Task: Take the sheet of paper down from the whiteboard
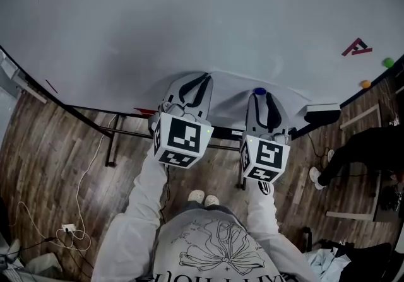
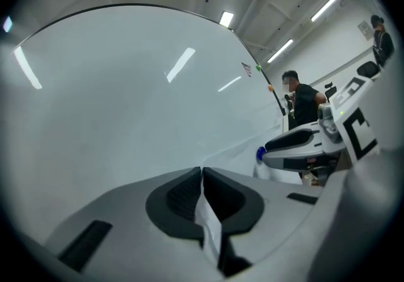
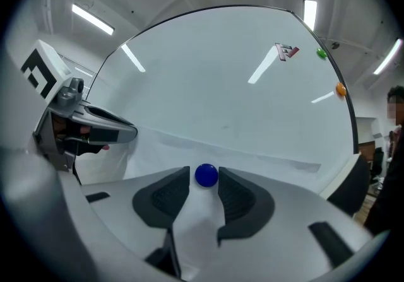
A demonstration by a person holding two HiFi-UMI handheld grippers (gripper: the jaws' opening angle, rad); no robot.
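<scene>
A white sheet of paper (image 1: 228,96) hangs low on the whiteboard (image 1: 189,16), with a round blue magnet (image 1: 259,91) on its upper right part. My left gripper (image 1: 202,77) is shut on the sheet's left edge; in the left gripper view the paper (image 2: 211,229) runs pinched between the closed pads (image 2: 183,193). My right gripper (image 3: 203,183) is open, and the blue magnet (image 3: 206,175) sits between its fingertips with a small gap on each side. The paper (image 3: 246,162) lies flat against the board behind it. The right gripper (image 2: 297,145) shows beside the left one.
A red letter magnet (image 1: 356,47), a green magnet (image 1: 387,62) and an orange magnet (image 1: 365,84) sit near the board's right edge. An eraser (image 1: 322,110) rests on the ledge. A person in black (image 1: 363,148) stands at the right. Cables (image 1: 69,227) lie on the wood floor.
</scene>
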